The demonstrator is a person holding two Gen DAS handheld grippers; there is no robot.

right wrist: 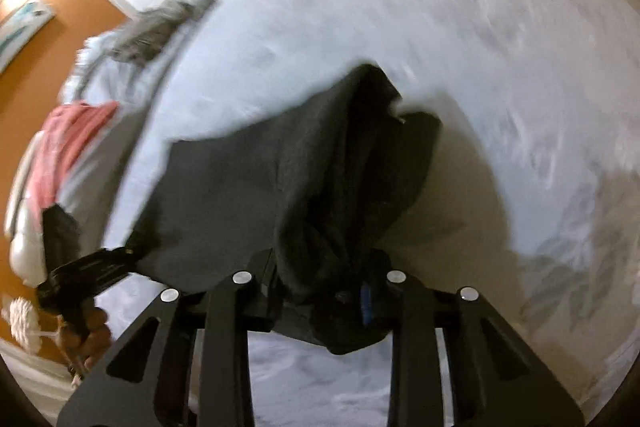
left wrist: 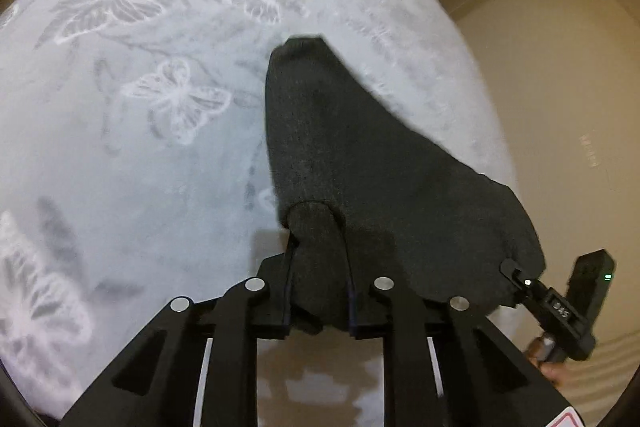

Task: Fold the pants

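Dark charcoal pants (left wrist: pixel 360 155) hang stretched between both grippers above a pale bedspread (left wrist: pixel 140 127) with butterfly prints. My left gripper (left wrist: pixel 318 247) is shut on one edge of the pants, cloth bunched between its fingers. My right gripper shows at the lower right of the left wrist view (left wrist: pixel 516 273), clamped on the other edge. In the right wrist view the right gripper (right wrist: pixel 340 267) is shut on gathered pants (right wrist: pixel 260 187) fabric, which drapes forward. The left gripper (right wrist: pixel 128 251) holds the far corner at lower left.
The bedspread (right wrist: pixel 440 27) fills most of both views. A pink cloth (right wrist: pixel 68 135) and grey clothing (right wrist: pixel 152 31) lie at the bed's far side. A beige floor (left wrist: pixel 560 67) and white door lie beyond the bed. An orange wall (right wrist: pixel 40 75) stands at left.
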